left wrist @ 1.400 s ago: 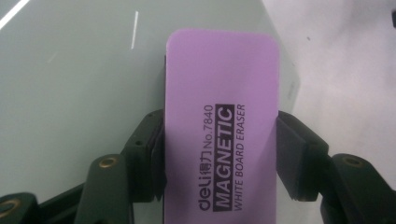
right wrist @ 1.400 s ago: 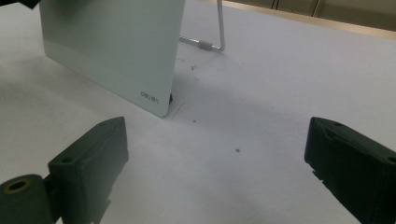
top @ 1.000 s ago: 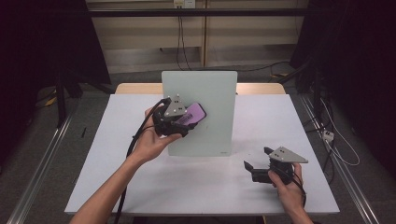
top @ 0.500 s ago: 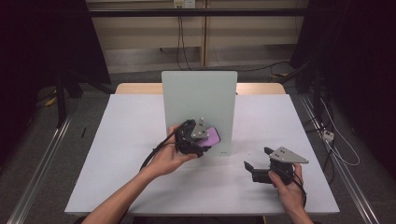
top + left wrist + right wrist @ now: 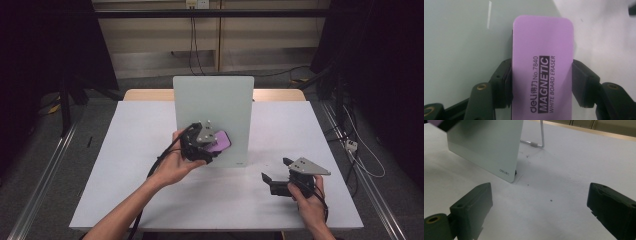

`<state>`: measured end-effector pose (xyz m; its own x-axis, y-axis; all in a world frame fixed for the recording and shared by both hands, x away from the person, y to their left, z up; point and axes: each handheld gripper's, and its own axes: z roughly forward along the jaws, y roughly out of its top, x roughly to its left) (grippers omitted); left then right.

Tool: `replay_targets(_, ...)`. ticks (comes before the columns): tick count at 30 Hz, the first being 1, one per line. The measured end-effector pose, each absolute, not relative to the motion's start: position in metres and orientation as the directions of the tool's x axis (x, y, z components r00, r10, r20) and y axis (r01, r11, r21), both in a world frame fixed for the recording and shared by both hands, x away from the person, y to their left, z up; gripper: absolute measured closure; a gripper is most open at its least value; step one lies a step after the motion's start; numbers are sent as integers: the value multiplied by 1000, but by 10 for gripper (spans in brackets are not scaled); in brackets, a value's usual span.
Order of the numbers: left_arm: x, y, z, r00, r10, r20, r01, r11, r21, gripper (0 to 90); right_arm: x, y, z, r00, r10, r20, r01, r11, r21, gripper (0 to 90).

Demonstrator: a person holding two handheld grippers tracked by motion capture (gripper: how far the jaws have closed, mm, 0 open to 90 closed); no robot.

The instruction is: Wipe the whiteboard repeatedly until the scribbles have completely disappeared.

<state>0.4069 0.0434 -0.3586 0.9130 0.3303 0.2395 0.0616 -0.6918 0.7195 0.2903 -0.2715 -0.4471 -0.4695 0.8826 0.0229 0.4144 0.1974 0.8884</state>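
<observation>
Held: flat purple rectangular whiteboard eraser (image 5: 542,67), black print "MAGNETIC WHITE BOARD ERASER"
Grip: left gripper (image 5: 541,85), black jaws clamped on the eraser's two long edges
Behind: pale green glass board (image 5: 461,45)
Right: white tabletop (image 5: 604,40)

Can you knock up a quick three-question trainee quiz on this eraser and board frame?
1. True or false: the left gripper is shut on the purple eraser.
2. Where does the right gripper rest? A) on the board B) on the table, jaws apart C) above the eraser
3. Fill in: the eraser's face lies against the lower part of the upright ____.

Key
1. True: both jaws press the eraser's long sides.
2. B: it sits on the white table, right of the board, holding nothing.
3. Board, the pale green one propped on a wire stand.
</observation>
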Motion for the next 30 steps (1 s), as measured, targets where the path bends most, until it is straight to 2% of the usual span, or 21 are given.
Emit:
replay_targets(7,426,77,-313,865,444,234,82,-584,808,410,290,-271,-447,-469,883,24,416,197,888,64)
replay_targets(13,435,102,-301,849,493,189,105,-509,854,410,291,-271,-448,-469,883,28,419,194,887,64)
replay_targets(23,424,87,-324,879,423,220,82,-589,804,409,294,-270,-449,-456,889,43,430,178,885,64)
replay_targets(30,416,81,-334,916,357,184,83,-617,782,410,294,-266,-449,-471,882,36,429,193,883,64)
